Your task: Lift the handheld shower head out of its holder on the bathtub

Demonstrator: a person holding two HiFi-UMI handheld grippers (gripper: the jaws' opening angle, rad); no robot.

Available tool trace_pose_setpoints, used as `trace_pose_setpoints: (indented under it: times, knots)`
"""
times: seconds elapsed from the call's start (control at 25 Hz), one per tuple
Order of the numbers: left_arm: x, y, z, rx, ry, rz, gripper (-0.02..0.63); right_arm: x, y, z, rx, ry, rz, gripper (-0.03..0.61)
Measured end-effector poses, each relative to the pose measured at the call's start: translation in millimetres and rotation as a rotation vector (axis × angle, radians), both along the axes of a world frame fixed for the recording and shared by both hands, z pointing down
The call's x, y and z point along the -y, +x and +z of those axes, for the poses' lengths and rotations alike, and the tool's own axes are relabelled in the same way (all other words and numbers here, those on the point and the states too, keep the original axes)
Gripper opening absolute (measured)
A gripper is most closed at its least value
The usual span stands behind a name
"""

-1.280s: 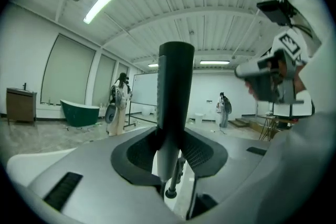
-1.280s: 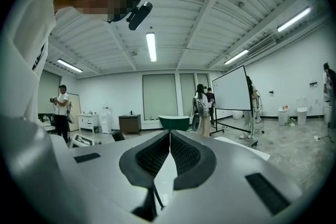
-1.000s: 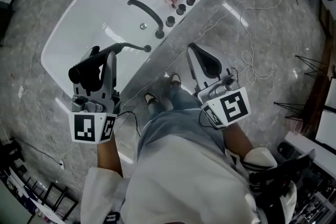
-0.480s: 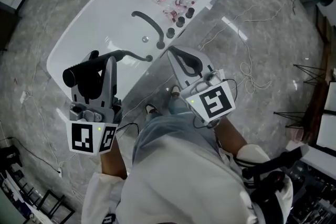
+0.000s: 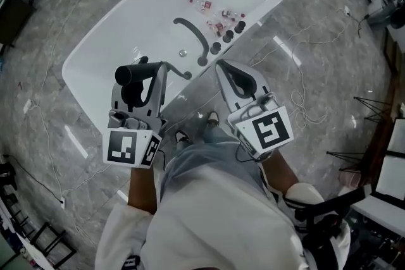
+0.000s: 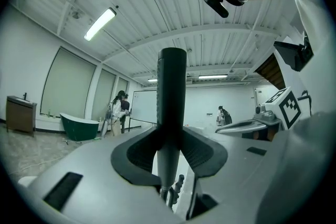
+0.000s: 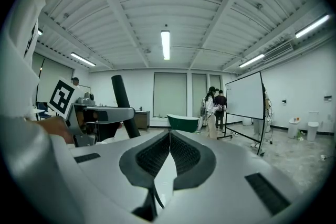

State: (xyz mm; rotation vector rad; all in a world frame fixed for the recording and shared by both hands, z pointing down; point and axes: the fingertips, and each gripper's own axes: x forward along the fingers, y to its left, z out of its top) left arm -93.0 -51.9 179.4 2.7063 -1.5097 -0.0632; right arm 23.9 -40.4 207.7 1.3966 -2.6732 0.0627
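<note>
The handheld shower head (image 5: 126,76) is a black rod, and my left gripper (image 5: 147,73) is shut on it above the near rim of the white bathtub (image 5: 107,41). In the left gripper view the shower head (image 6: 172,92) stands upright, squeezed between the dark pads (image 6: 137,152). Its thin hose (image 5: 176,69) runs from the handle down to the tub rim. My right gripper (image 5: 224,67) hovers beside it on the right, shut with nothing in it. In the right gripper view the pads (image 7: 155,157) meet, and the shower head (image 7: 125,107) shows at the left.
A black curved spout (image 5: 193,38) and three black knobs (image 5: 228,36) sit on the tub's right rim, with several small bottles (image 5: 215,9) beyond. Cables (image 5: 304,92) trail over the marble floor. People stand by a whiteboard (image 7: 245,99) and a green tub (image 7: 184,122) in the distance.
My left gripper has risen with the shower head in it and shifted right in the head view. The right gripper has risen too, moved slightly left, and stayed shut.
</note>
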Motion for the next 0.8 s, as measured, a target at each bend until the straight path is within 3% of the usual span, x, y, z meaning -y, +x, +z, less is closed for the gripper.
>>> trace_pose_setpoints:
  times: [0.8]
  knots:
    - [-8,-9,-1,-0.017,-0.024,0.013,0.147,-8,-25,-19,0.007,0.005,-0.03,0.015]
